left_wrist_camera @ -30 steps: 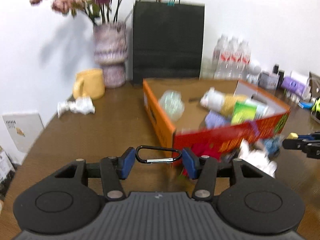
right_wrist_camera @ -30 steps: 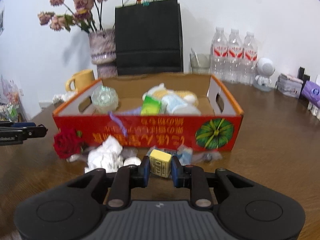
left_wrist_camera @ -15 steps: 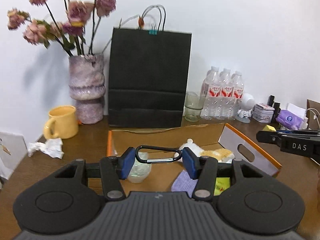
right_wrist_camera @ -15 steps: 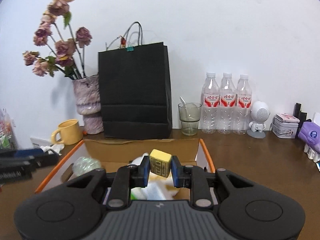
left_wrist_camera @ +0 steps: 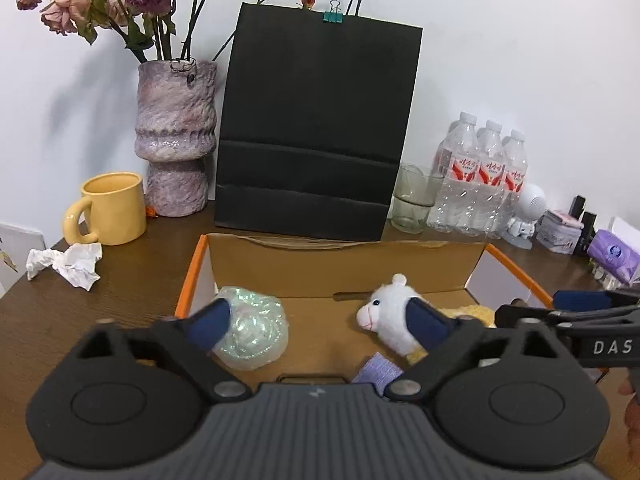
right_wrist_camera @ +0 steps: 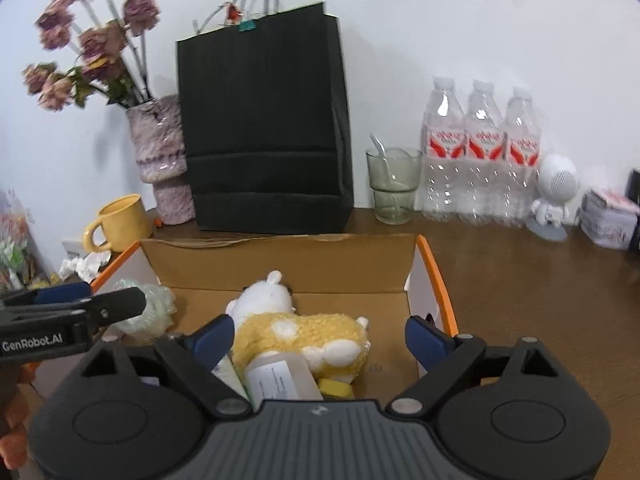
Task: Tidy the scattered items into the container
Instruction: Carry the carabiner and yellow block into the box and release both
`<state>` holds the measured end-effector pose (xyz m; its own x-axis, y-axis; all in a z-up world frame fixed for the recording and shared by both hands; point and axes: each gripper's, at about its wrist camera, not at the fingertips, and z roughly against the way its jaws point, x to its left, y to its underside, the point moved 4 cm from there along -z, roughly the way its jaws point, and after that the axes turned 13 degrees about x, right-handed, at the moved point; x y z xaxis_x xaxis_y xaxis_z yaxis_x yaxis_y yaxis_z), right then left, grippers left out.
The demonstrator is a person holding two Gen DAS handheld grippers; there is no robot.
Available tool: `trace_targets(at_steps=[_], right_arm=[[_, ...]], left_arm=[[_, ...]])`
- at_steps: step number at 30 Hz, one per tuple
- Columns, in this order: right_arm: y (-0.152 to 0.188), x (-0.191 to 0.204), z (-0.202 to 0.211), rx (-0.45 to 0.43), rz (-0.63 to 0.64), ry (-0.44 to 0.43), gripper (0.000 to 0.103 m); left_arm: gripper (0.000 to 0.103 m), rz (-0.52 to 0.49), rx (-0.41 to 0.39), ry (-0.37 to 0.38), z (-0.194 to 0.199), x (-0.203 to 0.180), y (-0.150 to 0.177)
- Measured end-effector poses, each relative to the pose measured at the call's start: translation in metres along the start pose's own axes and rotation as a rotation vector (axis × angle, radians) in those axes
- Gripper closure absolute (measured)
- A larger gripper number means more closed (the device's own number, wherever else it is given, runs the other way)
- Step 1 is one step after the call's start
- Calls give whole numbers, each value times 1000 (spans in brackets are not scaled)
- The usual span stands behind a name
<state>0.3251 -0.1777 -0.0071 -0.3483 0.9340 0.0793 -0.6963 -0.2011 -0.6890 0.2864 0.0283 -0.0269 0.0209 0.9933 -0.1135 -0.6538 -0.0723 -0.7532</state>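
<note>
Below both opening claws (left_wrist_camera: pixel 320 326) (right_wrist_camera: pixel 320 338), box (left_wrist_camera: pixel 348 266), nothing gripped

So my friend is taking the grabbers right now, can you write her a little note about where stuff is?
Left gripper: fingers opening, nothing between them, above the cardboard box.
Right gripper: fingers opening too, nothing held, over the same box.
In the box: plush sheep, shiny plastic ball, small bottle, purple cloth, yellow block.
Done: those things are in.
Left: crumpled tissue lies on the table by the yellow mug. Anything nearer than the box is out of view.
</note>
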Motion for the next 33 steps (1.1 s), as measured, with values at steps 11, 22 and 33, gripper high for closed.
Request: trace_targets(at_steps=[11,22,33], right_arm=[[3,-1,2,28,-14,12,10],[4,6,9,19,9,24,10],[20,18,51,-20,12,20,10]], left_arm=[[0,45,5,18,7,9,2],[0,35,5,4,11,5,3],[0,48,-40,13,53,1,5]])
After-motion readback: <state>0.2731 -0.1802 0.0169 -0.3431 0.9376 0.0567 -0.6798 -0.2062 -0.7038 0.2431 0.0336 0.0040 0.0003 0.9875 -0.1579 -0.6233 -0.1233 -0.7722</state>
